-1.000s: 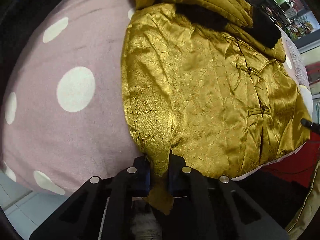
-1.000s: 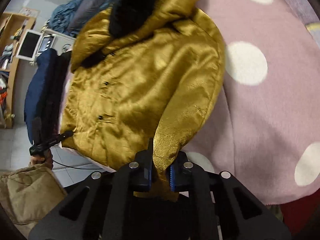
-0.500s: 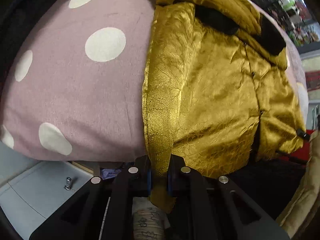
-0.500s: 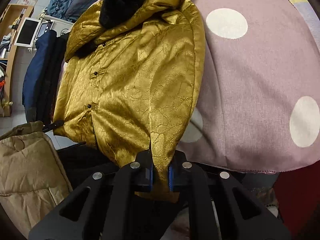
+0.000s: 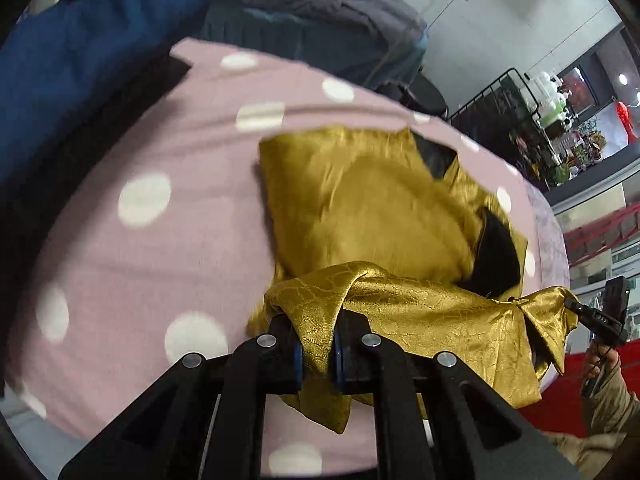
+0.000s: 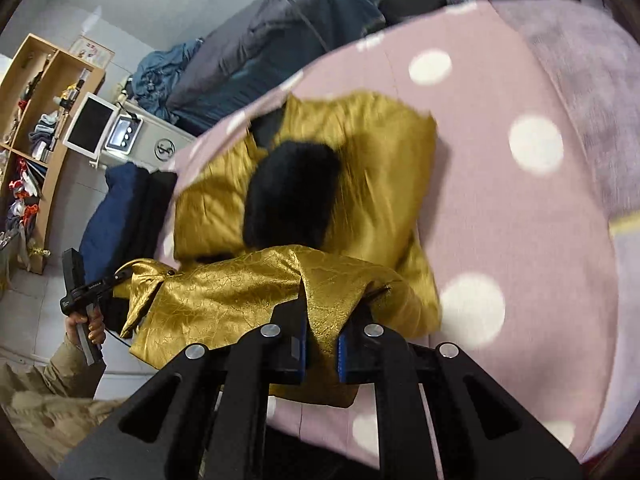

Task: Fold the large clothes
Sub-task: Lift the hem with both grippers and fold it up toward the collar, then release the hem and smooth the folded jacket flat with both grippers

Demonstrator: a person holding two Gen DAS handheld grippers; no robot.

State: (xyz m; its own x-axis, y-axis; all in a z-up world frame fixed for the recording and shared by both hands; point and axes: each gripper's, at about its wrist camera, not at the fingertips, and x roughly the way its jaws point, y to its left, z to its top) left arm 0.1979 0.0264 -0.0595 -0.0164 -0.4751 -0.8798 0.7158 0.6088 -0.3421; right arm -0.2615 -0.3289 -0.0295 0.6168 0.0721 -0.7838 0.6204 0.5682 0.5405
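A gold satin jacket (image 5: 372,208) with black fur trim (image 5: 496,256) lies on a pink blanket with white dots (image 5: 168,240). It also shows in the right wrist view (image 6: 384,168), with the fur (image 6: 292,196) in the middle. My left gripper (image 5: 316,354) is shut on the jacket's hem. My right gripper (image 6: 322,350) is shut on the hem at the other corner. The lifted hem (image 5: 432,320) hangs stretched between both grippers, above the folded upper part. The right gripper shows at the left view's right edge (image 5: 576,308); the left gripper shows in the right view (image 6: 120,276).
Dark blue and grey bedding (image 5: 80,52) is piled beyond the blanket. A wooden shelf (image 6: 36,120) and a white device (image 6: 132,128) stand at the left of the right wrist view. A black wire rack (image 5: 520,108) stands at the far right. A tan coat sleeve (image 6: 44,392) is below.
Both grippers have lifted the jacket's hem and carried it up and forward over the jacket body. The cameras now look across the bed instead of down along the spread jacket.
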